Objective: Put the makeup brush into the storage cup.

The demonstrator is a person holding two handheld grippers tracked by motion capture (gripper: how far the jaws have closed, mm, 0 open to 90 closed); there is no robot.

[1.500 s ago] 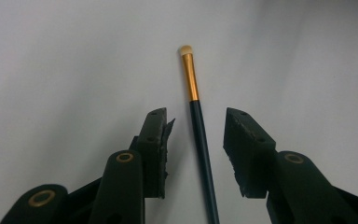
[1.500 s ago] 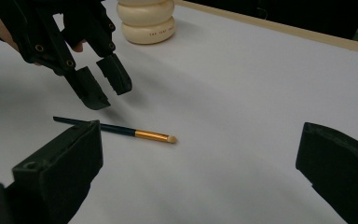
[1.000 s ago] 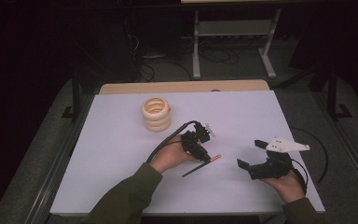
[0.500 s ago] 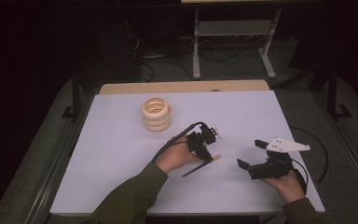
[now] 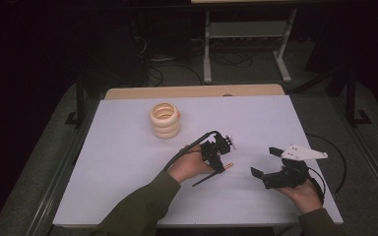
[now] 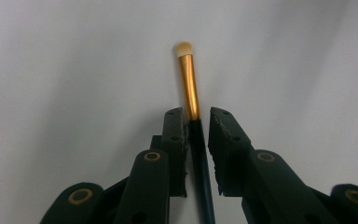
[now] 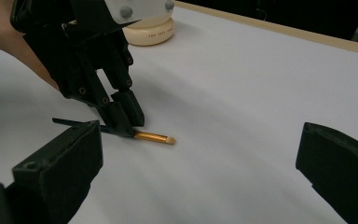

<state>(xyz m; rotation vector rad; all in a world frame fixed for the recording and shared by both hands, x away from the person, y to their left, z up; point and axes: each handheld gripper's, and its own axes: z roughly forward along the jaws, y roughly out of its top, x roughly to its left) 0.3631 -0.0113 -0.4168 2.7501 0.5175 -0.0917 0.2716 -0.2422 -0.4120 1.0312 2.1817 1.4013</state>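
Around the lit white tabletop (image 5: 128,157) the room is dark, with a metal stand and cables on the floor at the top of the frame. A stack of cream rings (image 5: 165,120) stands upper left of centre. Lower centre, the left gripper (image 5: 215,158) straddles a small makeup brush (image 6: 189,79), jaws either side of its dark handle, not quite clamped; the brush runs along the jaw line, tip pointing away. The right gripper (image 5: 262,162), spread wide, hangs well apart at lower right.
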